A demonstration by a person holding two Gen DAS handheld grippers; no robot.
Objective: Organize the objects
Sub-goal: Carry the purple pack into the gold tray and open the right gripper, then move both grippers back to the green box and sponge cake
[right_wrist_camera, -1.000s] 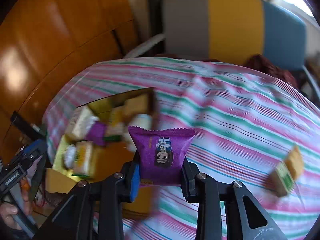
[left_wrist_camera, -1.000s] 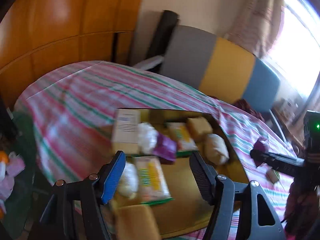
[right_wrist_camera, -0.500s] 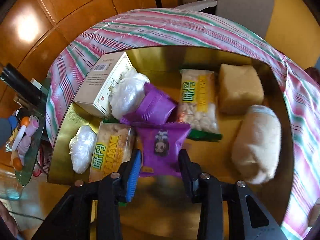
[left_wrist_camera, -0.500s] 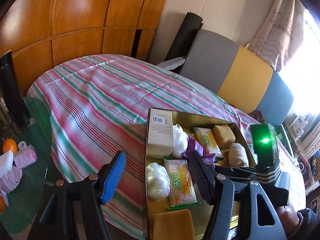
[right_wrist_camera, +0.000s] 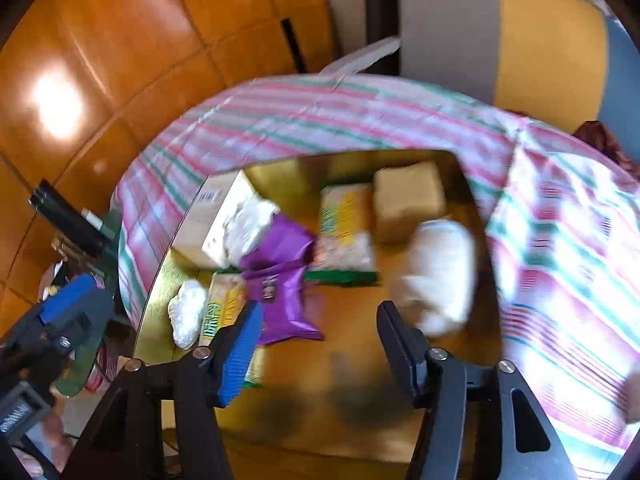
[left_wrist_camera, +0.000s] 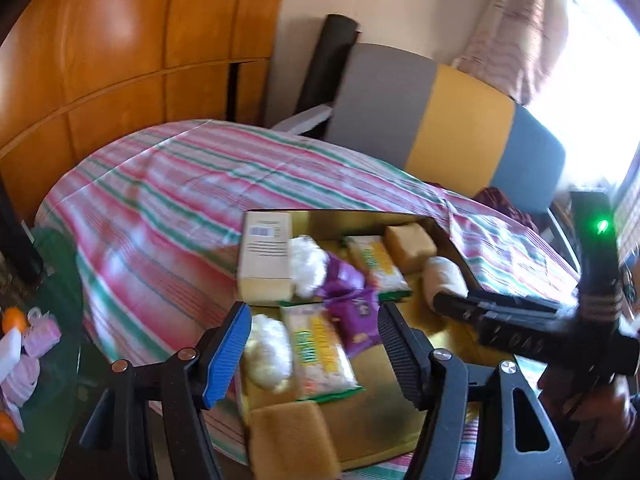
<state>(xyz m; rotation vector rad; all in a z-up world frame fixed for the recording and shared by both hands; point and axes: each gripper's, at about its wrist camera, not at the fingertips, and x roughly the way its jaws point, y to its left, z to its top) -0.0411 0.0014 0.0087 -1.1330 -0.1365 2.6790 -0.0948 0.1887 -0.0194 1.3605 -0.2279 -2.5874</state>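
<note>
Right wrist view: right gripper point(right_wrist_camera: 318, 344) has just been opening, fingers apart, nothing between them. Purple snack packet point(right_wrist_camera: 280, 300) lies loose in the gold tray point(right_wrist_camera: 352, 412), just ahead of the blue pad and apart from it, overlapping a second purple packet point(right_wrist_camera: 280, 242) behind it. A dark printed figure shows on its face; the text is too blurred to read.

Left wrist view: left gripper point(left_wrist_camera: 314, 344) hovers over the near end of the tray, fingers wide apart, gripping nothing. Below them: a white wrapped lump point(left_wrist_camera: 268, 350), a yellow-green cracker pack point(left_wrist_camera: 320, 356) with yellow lettering, blurred and unreadable, and the purple snack packet.

Rest of the tray: white carton point(left_wrist_camera: 266, 254) with a blue barcode label and lines of small print, illegible; another white wrapped lump point(left_wrist_camera: 308, 266) against it; a second cracker pack point(left_wrist_camera: 378, 264); tan sponge-like block point(left_wrist_camera: 410, 242) at the far corner; pale roll point(left_wrist_camera: 444, 276); another tan block point(left_wrist_camera: 292, 440) at the near edge. Tray sits on a pink-green striped cloth point(left_wrist_camera: 168, 200).
</note>
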